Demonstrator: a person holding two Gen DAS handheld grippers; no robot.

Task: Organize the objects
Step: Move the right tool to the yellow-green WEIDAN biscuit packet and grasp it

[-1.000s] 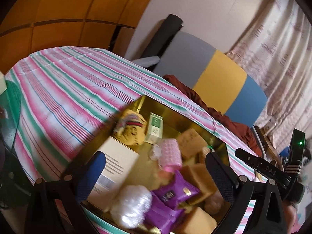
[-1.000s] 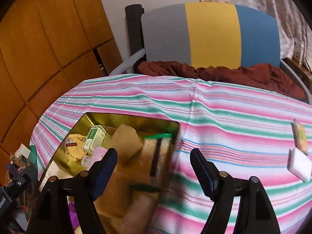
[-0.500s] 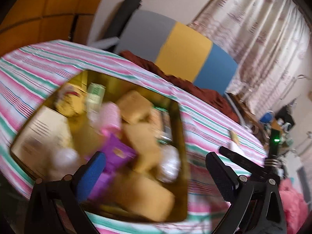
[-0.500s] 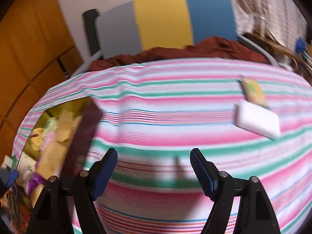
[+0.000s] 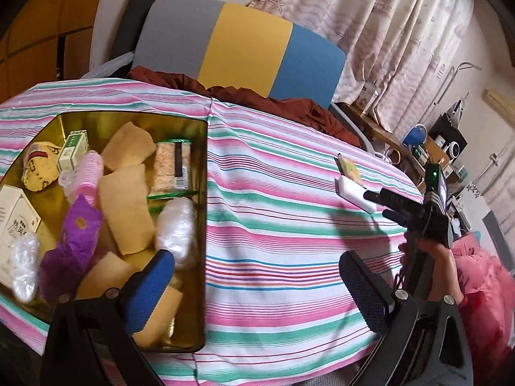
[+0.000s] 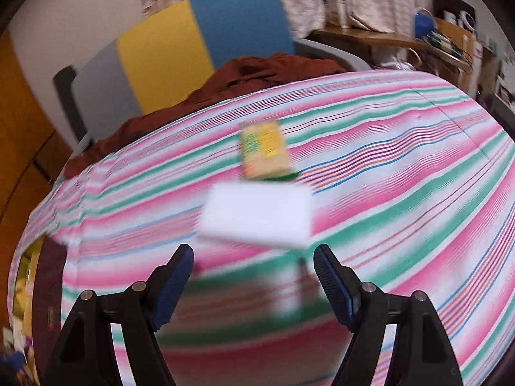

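The right gripper (image 6: 254,276) has its blue-padded jaws spread wide and grasps nothing; it hangs over the pink, green and white striped tablecloth (image 6: 402,193). Just beyond its fingertips lies a white rectangular foam block (image 6: 257,215), and behind that, nearly touching, a flat yellow-green packet (image 6: 262,149). The left gripper (image 5: 257,284) is also released and empty, above the cloth. Its left finger overlaps the gold rectangular metal tin (image 5: 201,225), full of tan sponges (image 5: 124,209), purple sachets (image 5: 79,230) and small boxes.
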